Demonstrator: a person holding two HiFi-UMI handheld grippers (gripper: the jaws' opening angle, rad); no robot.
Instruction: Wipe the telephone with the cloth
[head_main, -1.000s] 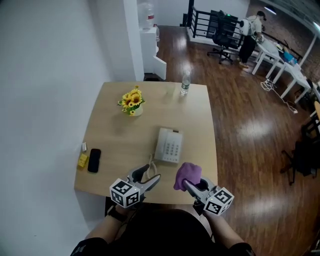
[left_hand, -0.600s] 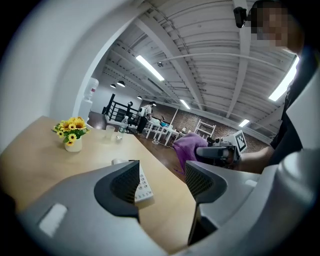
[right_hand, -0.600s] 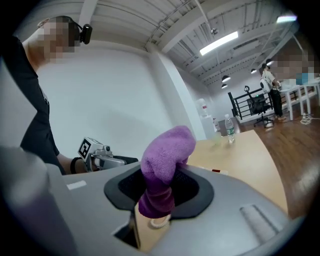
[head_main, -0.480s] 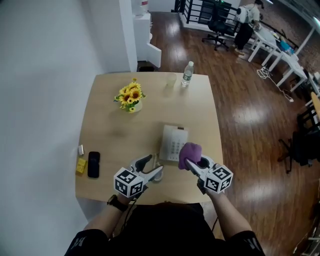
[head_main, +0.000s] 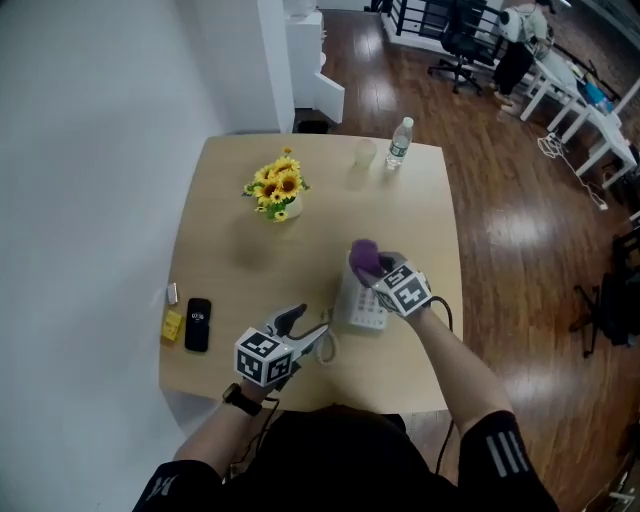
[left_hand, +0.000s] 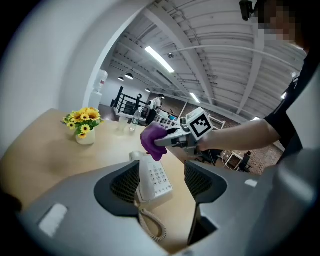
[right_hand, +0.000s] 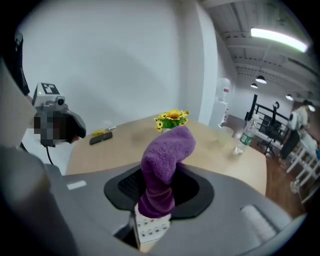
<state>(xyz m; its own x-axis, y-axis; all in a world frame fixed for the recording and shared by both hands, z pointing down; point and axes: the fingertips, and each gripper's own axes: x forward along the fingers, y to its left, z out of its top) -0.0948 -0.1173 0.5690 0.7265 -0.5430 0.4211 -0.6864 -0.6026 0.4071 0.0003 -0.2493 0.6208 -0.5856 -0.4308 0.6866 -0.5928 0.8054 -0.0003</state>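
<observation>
A white push-button telephone (head_main: 358, 308) lies on the wooden table (head_main: 240, 260), its coiled cord (head_main: 326, 346) trailing toward me. My right gripper (head_main: 372, 270) is shut on a purple cloth (head_main: 364, 254), which hangs over the telephone's far end. The left gripper view shows the cloth (left_hand: 152, 140) drooping onto the top of the telephone (left_hand: 154, 178). The right gripper view shows the cloth (right_hand: 165, 159) standing up between the jaws, with the keypad (right_hand: 150, 230) just below. My left gripper (head_main: 308, 328) is open by the telephone's near left corner, with only the telephone's near end in line with its gap.
A pot of sunflowers (head_main: 279, 190) stands at the back left. A water bottle (head_main: 399, 141) and a clear cup (head_main: 364, 152) are at the far edge. A black mobile (head_main: 198, 324), a yellow item (head_main: 173, 324) and a small white item (head_main: 171, 293) lie near the left edge.
My right gripper has carried the cloth forward from the table's near edge to over the telephone's far end. The left gripper has closed in on the telephone's near left corner.
</observation>
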